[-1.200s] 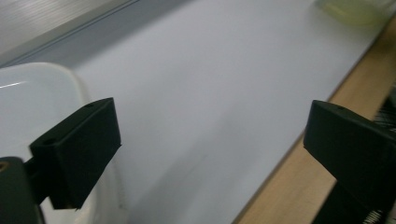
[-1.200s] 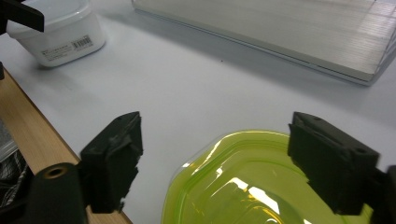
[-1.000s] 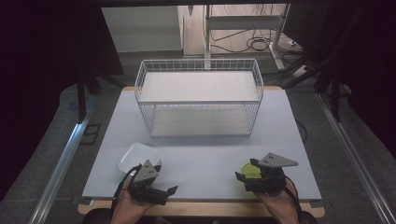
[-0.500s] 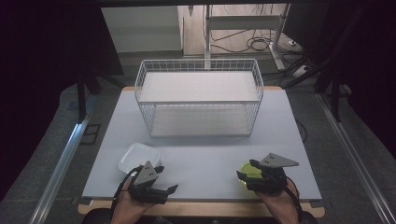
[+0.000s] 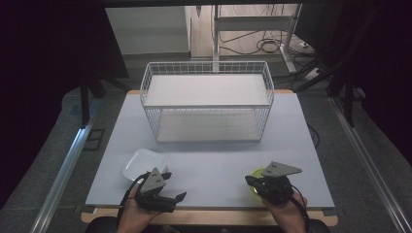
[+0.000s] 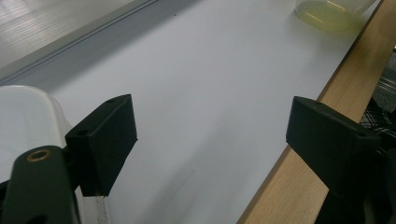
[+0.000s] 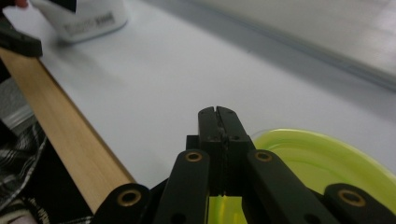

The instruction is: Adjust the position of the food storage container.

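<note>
Jaws of the right tool [image 7: 218,114] are pressed flat together, having just been closing, with nothing seen between them. Directly beneath and to the right of that tool, in the right gripper view, lies a yellow-green bowl [image 7: 322,156]; whether the jaws touch its rim cannot be told. In the high view the same bowl [image 5: 255,175] peeks out just left of the right tool [image 5: 252,182], near the front edge of the table [image 5: 214,160].

The left tool [image 6: 210,135] stands spread wide, having just been opening a little, with only bare table between its jaws. A white plastic container [image 6: 25,121] sits just beside its left jaw in the left gripper view; in the high view that container [image 5: 143,162] lies just beyond the left tool [image 5: 175,194].

Farther beyond both tools, a white wire basket [image 5: 208,104] stands at the back of the table, well apart from them.
</note>
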`<state>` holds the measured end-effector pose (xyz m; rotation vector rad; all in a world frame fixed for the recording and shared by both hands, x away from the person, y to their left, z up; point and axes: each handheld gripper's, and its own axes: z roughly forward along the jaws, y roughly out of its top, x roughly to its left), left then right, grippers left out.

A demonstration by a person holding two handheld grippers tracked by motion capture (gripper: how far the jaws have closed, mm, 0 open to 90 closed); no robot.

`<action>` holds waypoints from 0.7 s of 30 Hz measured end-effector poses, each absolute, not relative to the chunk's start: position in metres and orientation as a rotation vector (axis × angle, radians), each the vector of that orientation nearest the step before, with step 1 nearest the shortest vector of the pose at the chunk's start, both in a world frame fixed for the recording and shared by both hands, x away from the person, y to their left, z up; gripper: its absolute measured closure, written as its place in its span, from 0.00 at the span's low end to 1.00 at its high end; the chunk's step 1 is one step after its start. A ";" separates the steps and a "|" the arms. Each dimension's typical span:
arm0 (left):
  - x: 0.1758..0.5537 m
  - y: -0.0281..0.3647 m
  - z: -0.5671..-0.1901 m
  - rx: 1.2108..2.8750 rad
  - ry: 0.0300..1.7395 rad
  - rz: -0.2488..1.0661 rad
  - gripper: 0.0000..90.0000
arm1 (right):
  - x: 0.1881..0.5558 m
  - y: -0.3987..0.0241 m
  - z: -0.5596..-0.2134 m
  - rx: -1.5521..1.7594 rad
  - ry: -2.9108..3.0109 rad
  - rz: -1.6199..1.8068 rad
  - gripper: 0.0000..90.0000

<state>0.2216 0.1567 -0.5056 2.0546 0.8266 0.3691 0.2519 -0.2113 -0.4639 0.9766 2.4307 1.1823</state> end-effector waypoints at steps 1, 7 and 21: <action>0.222 0.157 -0.506 2.055 0.828 0.368 0.18 | 0.252 -0.208 -0.467 0.971 2.448 1.168 1.00; 0.222 0.157 -0.507 2.061 0.831 0.370 0.18 | 0.255 -0.199 -0.477 0.966 2.499 1.090 0.99; 0.221 0.154 -0.508 2.096 0.818 0.381 0.18 | 0.258 -0.224 -0.472 1.051 2.491 1.058 0.99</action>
